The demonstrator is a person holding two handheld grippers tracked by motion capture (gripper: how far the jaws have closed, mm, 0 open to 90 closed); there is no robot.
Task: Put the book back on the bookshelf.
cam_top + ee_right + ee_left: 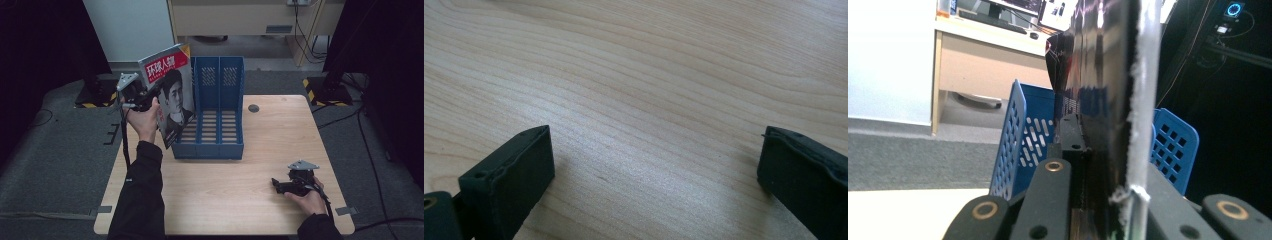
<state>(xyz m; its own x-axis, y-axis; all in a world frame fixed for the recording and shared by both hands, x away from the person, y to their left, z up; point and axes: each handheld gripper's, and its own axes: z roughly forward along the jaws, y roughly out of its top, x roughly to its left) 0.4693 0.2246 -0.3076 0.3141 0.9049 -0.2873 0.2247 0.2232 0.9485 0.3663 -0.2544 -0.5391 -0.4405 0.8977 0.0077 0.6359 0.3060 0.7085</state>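
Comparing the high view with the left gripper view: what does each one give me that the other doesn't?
High view alone: the magazine's front cover, tilted over the left compartment of the blue file rack; the rack's three compartments; the wooden table; the right gripper resting low near the table's right front corner.

Left gripper view alone: the magazine edge-on, clamped between the black fingers, and a desk behind the rack.

Both: the left gripper shut on the magazine, and the blue perforated rack right beside it.
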